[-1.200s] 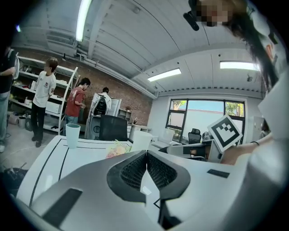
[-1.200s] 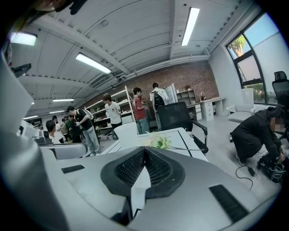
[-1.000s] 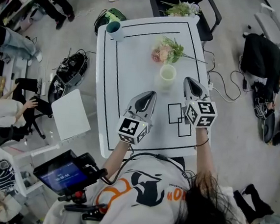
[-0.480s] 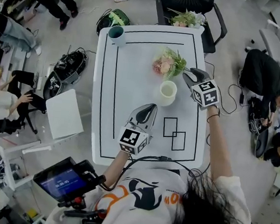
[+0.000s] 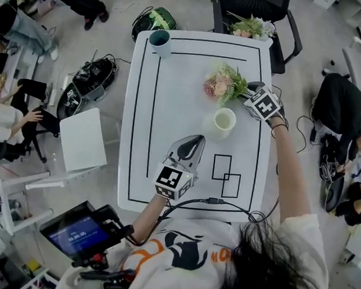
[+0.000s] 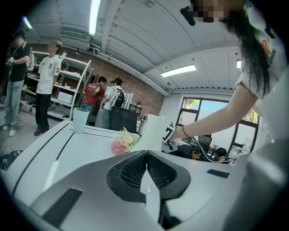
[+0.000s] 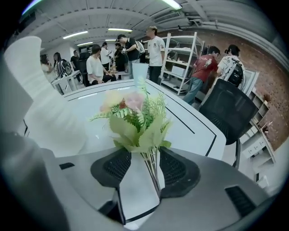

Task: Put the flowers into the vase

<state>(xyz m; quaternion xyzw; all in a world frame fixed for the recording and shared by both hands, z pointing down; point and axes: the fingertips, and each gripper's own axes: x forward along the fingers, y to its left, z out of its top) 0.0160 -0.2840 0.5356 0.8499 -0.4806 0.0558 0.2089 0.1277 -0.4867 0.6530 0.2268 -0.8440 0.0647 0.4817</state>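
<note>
Now the right gripper [image 7: 144, 164] straddles the stems [image 7: 152, 173], its jaws just opened, not pinching.
The flowers [image 5: 221, 86] lie on the table [image 5: 172, 102] near the vase [image 5: 221, 122]; likely light and floppy, best held by the stems. The left gripper [image 6: 145, 155] is clenched, empty.

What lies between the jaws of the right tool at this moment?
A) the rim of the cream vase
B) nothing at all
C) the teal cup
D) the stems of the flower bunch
D: in the right gripper view the flower stems run through the gap of the right tool, whose jaws have just been opening and stand apart, not pressing on them.
</note>
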